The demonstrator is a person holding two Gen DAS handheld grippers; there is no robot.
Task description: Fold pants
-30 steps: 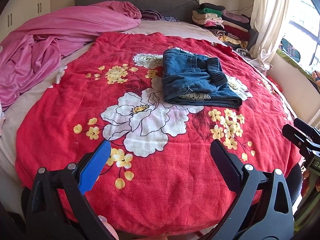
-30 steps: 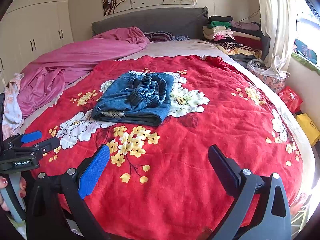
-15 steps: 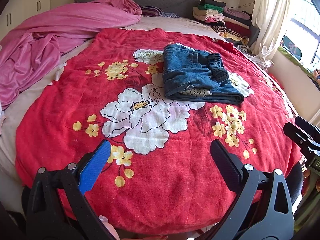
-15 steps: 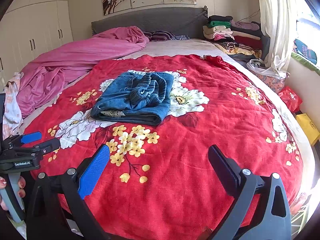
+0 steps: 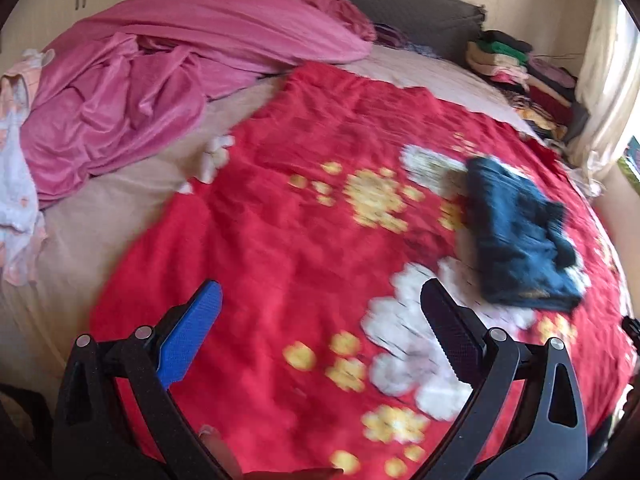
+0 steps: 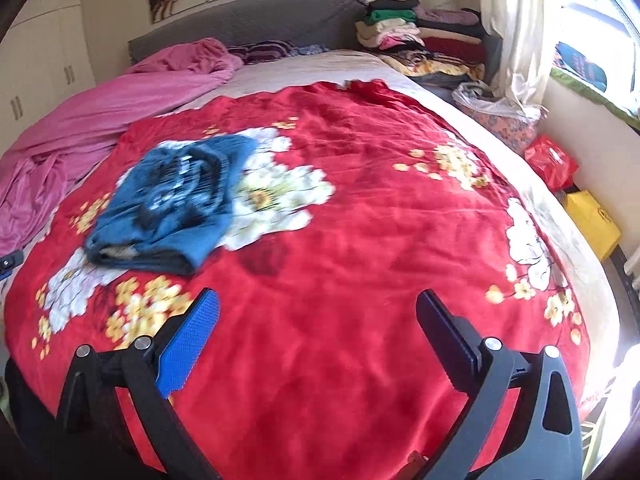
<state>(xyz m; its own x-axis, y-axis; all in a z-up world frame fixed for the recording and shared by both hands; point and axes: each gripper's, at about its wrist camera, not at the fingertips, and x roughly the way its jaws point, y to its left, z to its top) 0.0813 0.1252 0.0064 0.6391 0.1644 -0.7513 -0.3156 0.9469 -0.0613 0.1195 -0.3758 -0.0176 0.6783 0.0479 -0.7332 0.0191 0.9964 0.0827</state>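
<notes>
The blue denim pants point(image 5: 516, 240) lie folded in a compact stack on the red floral blanket point(image 5: 304, 240). They sit at the right in the left wrist view and at the left in the right wrist view point(image 6: 172, 208). My left gripper point(image 5: 320, 304) is open and empty, above the blanket's near part, well short of the pants. My right gripper point(image 6: 318, 312) is open and empty over the blanket point(image 6: 360, 240), to the right of the pants. Both views are motion-blurred.
A rumpled pink sheet point(image 5: 160, 68) covers the bed's far left. Stacked folded clothes point(image 6: 416, 36) stand by the grey headboard point(image 6: 248, 20). A curtain point(image 6: 516, 24) hangs at the right. A red bag point(image 6: 552, 160) and a yellow bag point(image 6: 592, 220) lie beside the bed.
The left gripper's view has swung left, so the pants moved to its right side. The right gripper's view has swung right and tilted. Both grippers stay open; the pants have not moved.
</notes>
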